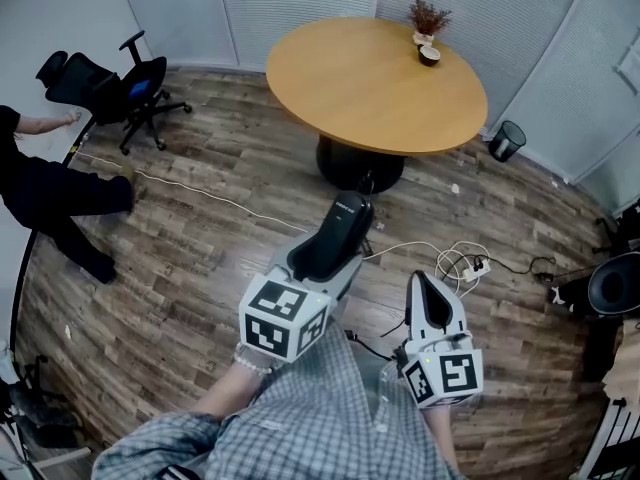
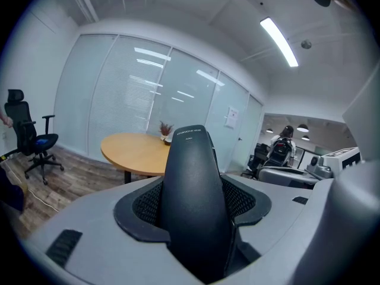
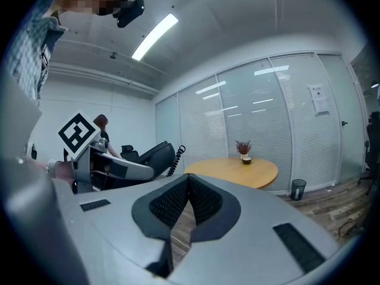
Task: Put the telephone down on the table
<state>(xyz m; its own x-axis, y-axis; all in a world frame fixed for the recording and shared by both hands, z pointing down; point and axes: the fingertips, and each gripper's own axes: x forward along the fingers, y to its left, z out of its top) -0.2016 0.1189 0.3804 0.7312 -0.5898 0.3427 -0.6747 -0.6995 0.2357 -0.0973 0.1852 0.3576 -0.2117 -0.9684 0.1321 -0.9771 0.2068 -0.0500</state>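
A black telephone handset [image 1: 338,233] is clamped in my left gripper [image 1: 322,258], which is shut on it above the wooden floor, short of the round wooden table [image 1: 375,83]. In the left gripper view the handset [image 2: 191,177] stands up between the jaws and hides part of the table [image 2: 132,150] behind it. My right gripper [image 1: 428,293] hangs lower right with its tips together and nothing in them. In the right gripper view its jaws [image 3: 189,180] meet, and the handset [image 3: 153,158] with its coiled cord [image 3: 173,161] shows at the left.
A small potted plant [image 1: 428,15] and a bowl [image 1: 429,55] stand at the table's far edge. A black office chair [image 1: 110,86] and a person [image 1: 55,193] are at the left. White cables [image 1: 455,260] lie on the floor; a black bin [image 1: 507,140] stands right of the table.
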